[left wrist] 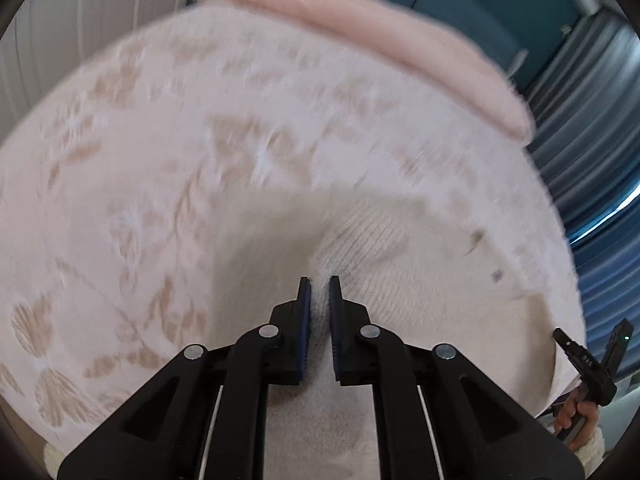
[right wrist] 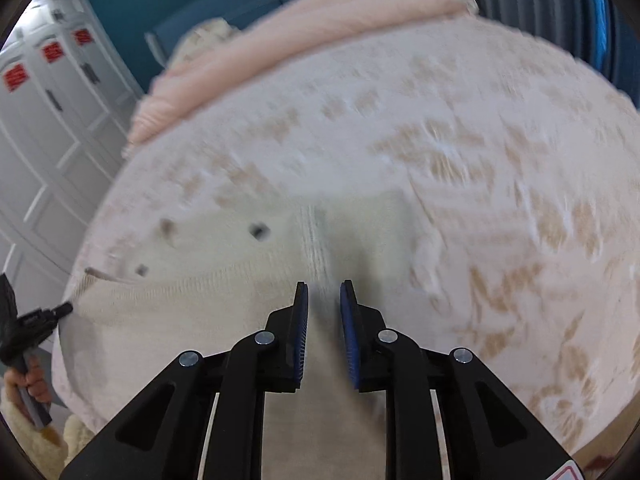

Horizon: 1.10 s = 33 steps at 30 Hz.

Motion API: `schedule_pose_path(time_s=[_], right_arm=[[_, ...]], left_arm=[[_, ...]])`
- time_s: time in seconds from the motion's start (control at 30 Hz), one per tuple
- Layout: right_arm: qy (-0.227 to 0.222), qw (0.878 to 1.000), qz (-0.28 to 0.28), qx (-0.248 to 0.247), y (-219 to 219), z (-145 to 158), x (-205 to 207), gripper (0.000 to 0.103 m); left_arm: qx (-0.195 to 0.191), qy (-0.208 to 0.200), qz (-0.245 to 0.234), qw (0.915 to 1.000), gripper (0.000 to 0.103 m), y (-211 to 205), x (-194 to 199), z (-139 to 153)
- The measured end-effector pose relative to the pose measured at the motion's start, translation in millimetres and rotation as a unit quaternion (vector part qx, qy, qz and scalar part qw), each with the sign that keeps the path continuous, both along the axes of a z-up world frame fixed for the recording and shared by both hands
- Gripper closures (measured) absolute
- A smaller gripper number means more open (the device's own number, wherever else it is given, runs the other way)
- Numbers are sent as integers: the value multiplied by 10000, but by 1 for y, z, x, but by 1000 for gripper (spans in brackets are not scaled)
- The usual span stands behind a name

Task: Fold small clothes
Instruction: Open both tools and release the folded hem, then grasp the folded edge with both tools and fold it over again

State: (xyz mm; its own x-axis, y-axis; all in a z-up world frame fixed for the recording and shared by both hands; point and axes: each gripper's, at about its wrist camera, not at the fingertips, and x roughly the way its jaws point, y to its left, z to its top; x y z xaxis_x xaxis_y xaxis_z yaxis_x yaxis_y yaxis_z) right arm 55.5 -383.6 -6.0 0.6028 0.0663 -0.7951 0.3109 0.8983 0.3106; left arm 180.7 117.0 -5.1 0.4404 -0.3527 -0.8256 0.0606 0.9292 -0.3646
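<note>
A small cream knitted garment (left wrist: 380, 248) with dark buttons lies on a white tablecloth with a tan floral print (left wrist: 140, 140). It also shows in the right wrist view (right wrist: 224, 280). My left gripper (left wrist: 320, 292) is shut on a ribbed fold of the garment, which shows between its pads. My right gripper (right wrist: 324, 296) is nearly shut on another ribbed edge of the same garment. The other gripper (left wrist: 592, 360) shows at the garment's right edge in the left view, and at the left edge (right wrist: 36, 320) in the right view. Both views are motion-blurred.
A folded pink cloth (left wrist: 380, 28) lies at the far edge of the table, also in the right view (right wrist: 280, 52). White panelled doors (right wrist: 44, 128) stand to the left. Blue-grey curtains (left wrist: 592, 128) hang to the right.
</note>
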Motion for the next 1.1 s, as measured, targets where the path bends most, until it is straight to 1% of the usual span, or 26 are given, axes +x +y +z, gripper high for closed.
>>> schedule_pose_path(time_s=[0.07,0.1,0.13,0.17,0.2,0.23,0.27,0.33,0.37,0.4,0.43,0.47,0.5,0.53,0.6,0.63,0.7,0.73,0.77,0.83,0.9,0.93,0.97,1.03,1.07,1.1], right_arm=[[69,9998,-171,8,-4,-8,-3,84],[15,9998,-205,-23,-3,-6,-5,77],[-56,9997,-205,-87,-1,-2,-7,62],[-157,9995,-151,-211,1,5,-7,53],[-235,9991,-62,-333,4,9,-4,44],[-285,9985,46,-459,8,13,-1,43],[-262,9975,198,-633,11,15,7,43],[-36,9963,373,-776,15,9,23,41],[124,9963,426,-737,15,-1,34,41],[290,9965,391,-677,13,-13,42,41],[428,9965,343,-627,12,-22,47,51],[497,9966,331,-573,13,-27,49,68],[541,9968,364,-452,15,-30,48,94],[520,9973,359,-384,18,-29,47,95],[-16,9988,435,-237,26,-3,33,96],[-298,9980,486,-276,30,15,25,96],[-1053,9930,514,-167,30,68,4,96],[-1277,9905,489,-112,27,83,-1,96],[-1615,9859,405,-151,21,108,-7,96],[-1942,9803,221,-276,11,130,-7,96],[-1833,9826,14,-314,-6,123,9,96],[-1650,9860,-85,-221,-13,109,19,96],[-1270,9917,-197,-65,-22,81,36,96],[-599,9977,-310,71,-30,32,60,96],[-238,9990,-351,117,-34,6,70,96],[8,9992,-373,164,-35,-13,76,96]], left_arm=[[95,163,160,9997,91,3,-1,-17],[24,170,274,9995,90,6,-2,-22],[-58,151,327,9993,87,7,-4,-23],[-187,90,371,9991,78,8,-4,-21],[-214,40,370,9991,71,6,-2,-19],[-191,-2,366,9991,56,4,0,-16],[-152,-62,350,9993,44,1,2,-14],[50,-83,223,9997,34,-12,11,-13],[112,-53,173,9998,34,-16,15,-15],[201,48,125,9997,35,-21,20,-21],[270,159,120,9994,45,-25,23,-26],[282,228,89,9993,69,-26,25,-29],[313,311,33,9990,84,-28,26,-30],[291,295,32,9991,96,-26,24,-27],[20,-74,110,9999,96,-16,13,-3],[-106,-313,120,9994,96,-10,6,16],[-337,-695,158,9969,96,2,-4,52],[-422,-899,194,9949,96,8,-7,72],[-440,-1081,253,9928,96,12,-7,88],[-447,-1379,422,9885,96,19,1,110],[-402,-1397,514,9880,96,18,19,109],[-318,-1291,538,9897,96,15,30,99],[-221,-1128,534,9919,96,10,39,86],[139,-503,452,9976,96,-6,62,35],[303,-317,470,9979,96,-10,67,17],[552,-76,456,9974,96,-16,72,-8]])
